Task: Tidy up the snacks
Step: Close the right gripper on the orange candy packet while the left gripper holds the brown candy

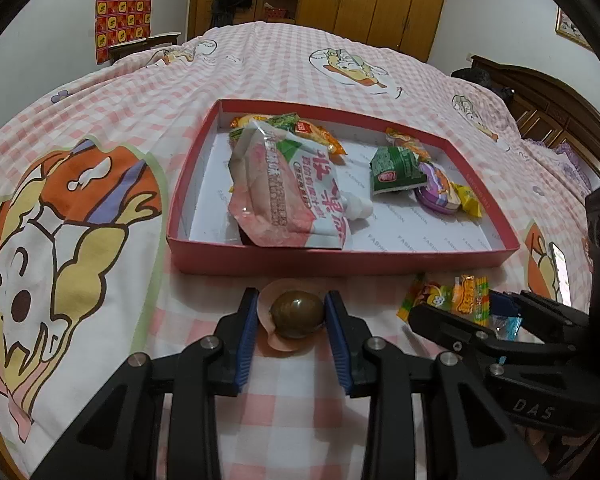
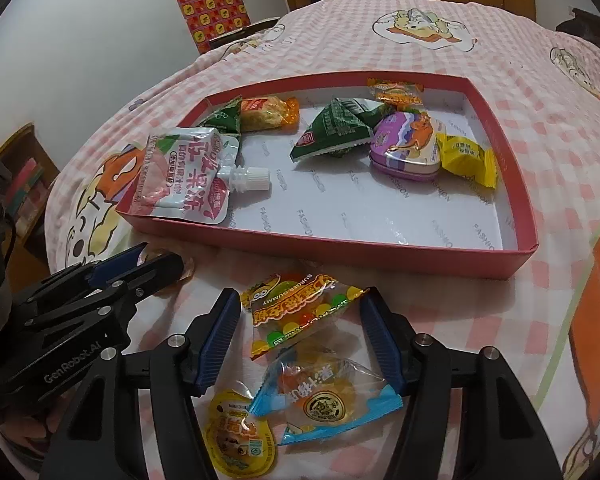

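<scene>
Pickup step. Left gripper open around egg pack on bedspread, in front of red tray. Right gripper open around gummy bag. Next: close, lift, place in tray.

The red tray's bare near half gives room; its front wall stands before both tongs.
</scene>
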Demonstrator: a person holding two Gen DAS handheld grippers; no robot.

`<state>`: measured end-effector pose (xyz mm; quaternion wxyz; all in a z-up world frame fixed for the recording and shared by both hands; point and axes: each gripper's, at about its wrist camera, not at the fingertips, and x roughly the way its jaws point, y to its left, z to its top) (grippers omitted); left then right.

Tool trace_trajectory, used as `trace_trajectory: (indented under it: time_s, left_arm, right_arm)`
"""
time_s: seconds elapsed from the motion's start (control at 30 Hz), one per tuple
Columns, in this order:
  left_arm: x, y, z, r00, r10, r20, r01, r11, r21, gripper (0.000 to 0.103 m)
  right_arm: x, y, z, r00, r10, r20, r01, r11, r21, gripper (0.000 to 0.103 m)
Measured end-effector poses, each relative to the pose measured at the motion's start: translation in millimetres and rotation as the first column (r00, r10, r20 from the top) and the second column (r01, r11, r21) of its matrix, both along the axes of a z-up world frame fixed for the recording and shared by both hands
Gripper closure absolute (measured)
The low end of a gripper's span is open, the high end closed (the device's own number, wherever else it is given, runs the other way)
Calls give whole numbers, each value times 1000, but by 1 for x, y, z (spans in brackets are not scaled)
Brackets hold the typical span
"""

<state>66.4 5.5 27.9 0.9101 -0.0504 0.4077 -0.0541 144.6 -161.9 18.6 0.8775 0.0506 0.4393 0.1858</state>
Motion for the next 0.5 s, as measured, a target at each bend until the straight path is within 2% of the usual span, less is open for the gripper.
trace_trajectory:
  time_s: [0.2, 0.3, 0.37, 0.4, 0.5]
  left_arm:
    - [0, 0, 0, 1000, 0, 0, 0, 1000, 0, 69]
    - [0, 0, 0, 1000, -1, 0, 1, 1000, 2, 69]
    - [0, -1, -1, 1000, -2, -1, 2, 1000, 4, 69]
    - [1, -1, -2, 1000, -2, -1, 2, 1000, 4, 69]
    - [1, -1, -2, 1000, -2, -1, 2, 1000, 4, 69]
  right_arm:
    - [2, -4, -1, 1000, -13, -15, 13, 999, 30, 39]
    - [1, -7, 0, 1000, -28, -12, 28, 999, 29, 46]
    - [0, -8, 0, 999, -39, -9, 40, 999, 29, 55]
    - [0, -9, 0, 999, -43, -7, 44, 999, 25, 63]
    - [-1, -10, 1, 999, -49, -5, 49, 998, 27, 65]
